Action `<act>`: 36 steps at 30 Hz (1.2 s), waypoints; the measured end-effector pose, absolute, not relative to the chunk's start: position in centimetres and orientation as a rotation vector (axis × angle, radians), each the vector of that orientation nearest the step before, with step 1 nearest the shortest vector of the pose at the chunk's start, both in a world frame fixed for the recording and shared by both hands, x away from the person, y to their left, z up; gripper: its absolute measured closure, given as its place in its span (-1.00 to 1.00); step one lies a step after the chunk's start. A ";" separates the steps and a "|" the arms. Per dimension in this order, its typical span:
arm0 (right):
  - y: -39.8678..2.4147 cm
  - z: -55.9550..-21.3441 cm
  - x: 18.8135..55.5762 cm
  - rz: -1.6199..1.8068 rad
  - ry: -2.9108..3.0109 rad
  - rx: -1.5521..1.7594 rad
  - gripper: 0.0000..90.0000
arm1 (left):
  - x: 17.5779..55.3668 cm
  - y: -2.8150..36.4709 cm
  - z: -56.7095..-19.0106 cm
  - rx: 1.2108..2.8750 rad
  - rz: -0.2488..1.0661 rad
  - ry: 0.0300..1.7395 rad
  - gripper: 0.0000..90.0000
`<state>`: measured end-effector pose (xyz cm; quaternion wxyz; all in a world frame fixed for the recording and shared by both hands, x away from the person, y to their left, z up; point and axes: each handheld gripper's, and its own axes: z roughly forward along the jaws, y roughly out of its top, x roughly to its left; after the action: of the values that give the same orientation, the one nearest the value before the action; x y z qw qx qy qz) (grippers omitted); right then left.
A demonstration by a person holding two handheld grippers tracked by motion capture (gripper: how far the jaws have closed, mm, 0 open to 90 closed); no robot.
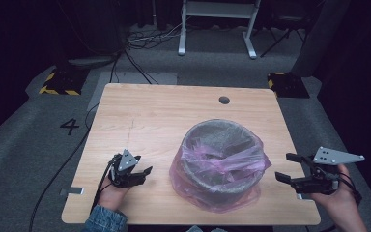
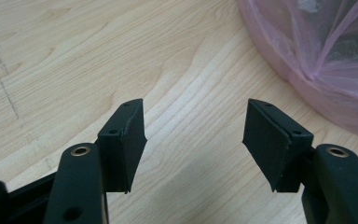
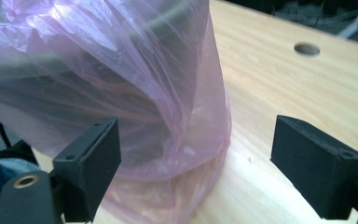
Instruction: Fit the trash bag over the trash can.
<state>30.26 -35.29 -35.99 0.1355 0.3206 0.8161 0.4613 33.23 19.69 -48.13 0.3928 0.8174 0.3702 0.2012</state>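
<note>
The wooden desk (image 1: 140, 116) sat in a dim room, and the bin (image 1: 220, 157) wrapped in a pink bag (image 1: 200, 186) stood right of its middle. My left claw (image 1: 145, 174) and right claw (image 1: 285, 166) flanked it, both gaping wide, gripping nothing.

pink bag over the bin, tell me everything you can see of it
The pink bag is thin, see-through plastic, wrinkled and creased. It is drawn over a round grey bin, covering its rim and outer wall, with loose folds sagging into the opening. Its lower edge bunches on the wooden table around the bin's base. It sits right of the table's centre, towards the near edge. Neither hand-held gripper touches it: the left one and the right one stand open at either side.
</note>
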 end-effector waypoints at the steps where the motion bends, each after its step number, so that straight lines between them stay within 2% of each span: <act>1: -35.3 -35.8 30.2 1.329 2.363 0.934 -0.68 | 33.2 19.7 -48.2 2.085 0.518 0.944 -0.14; 8: -34.5 -34.0 29.9 1.293 2.416 0.899 -0.69 | 33.4 20.2 -48.8 2.110 0.532 1.002 -0.14; 10: -34.0 -33.2 29.8 1.269 2.437 0.873 -0.77 | 33.4 20.4 -48.9 2.119 0.524 1.014 -0.14; 13: -33.3 -31.8 29.8 1.267 2.404 0.889 -0.67 | 33.5 20.6 -49.3 2.144 0.521 1.020 -0.14; 17: -32.2 -30.0 30.2 1.283 2.342 0.875 -0.67 | 33.5 20.5 -49.6 2.163 0.524 1.028 -0.14; 21: -30.9 -28.7 30.8 1.313 2.360 0.867 -0.29 | 33.5 20.5 -49.8 2.177 0.522 1.035 -0.14; 23: -30.5 -28.5 31.0 1.299 2.348 1.016 -0.42 | 33.6 20.6 -49.9 2.170 0.513 1.039 -0.14; 24: -30.2 -28.4 31.3 1.282 2.349 1.043 -0.43 | 33.6 20.7 -49.9 2.170 0.511 1.038 -0.14; 26: -29.5 -28.0 31.8 1.283 2.348 0.977 -0.35 | 33.6 20.7 -49.9 2.169 0.509 1.038 -0.14; 30: -28.2 -27.4 32.7 1.325 2.366 0.917 -0.47 | 33.8 20.9 -50.0 2.155 0.496 1.039 -0.15; 36: -25.5 -26.5 33.6 1.364 2.360 0.754 -0.52 | 33.9 21.2 -50.2 2.131 0.467 1.050 -0.17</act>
<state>33.64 -25.52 -26.53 0.1559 0.2632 0.8242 0.4765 33.94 21.23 -50.18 0.3525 0.8237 0.4059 0.1804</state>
